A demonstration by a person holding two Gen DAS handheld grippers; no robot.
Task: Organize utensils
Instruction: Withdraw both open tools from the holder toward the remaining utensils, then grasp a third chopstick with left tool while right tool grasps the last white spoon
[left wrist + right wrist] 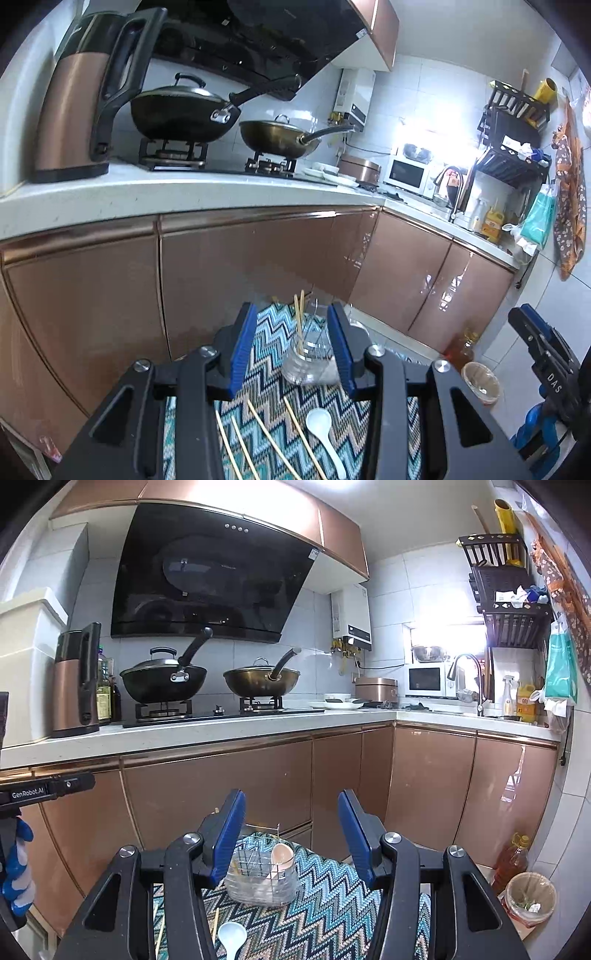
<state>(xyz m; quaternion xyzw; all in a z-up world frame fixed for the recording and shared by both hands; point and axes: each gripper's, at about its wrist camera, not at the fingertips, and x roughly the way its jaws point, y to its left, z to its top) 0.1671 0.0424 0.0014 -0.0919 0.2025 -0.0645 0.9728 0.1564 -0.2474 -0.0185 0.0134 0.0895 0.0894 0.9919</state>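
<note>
My left gripper (292,314) hangs open above a zigzag mat (266,354), with nothing between its blue pads. Below it stands a clear holder (310,363) with two chopsticks (298,317) upright in it. Several loose chopsticks (266,435) and a white spoon (321,428) lie on the mat nearer me. My right gripper (291,797) is open too, above the same holder (258,882), where a pinkish spoon (281,853) leans. The white spoon (232,936) shows at the bottom edge. The right gripper (532,332) also appears at the far right of the left wrist view.
Copper cabinet doors (221,794) stand just behind the mat under a white counter (184,734). On the counter are two woks (162,681) and a kettle (74,686). An oil bottle (511,860) and a lined tub (530,901) sit on the floor at right. A blue-gloved hand (16,867) is at left.
</note>
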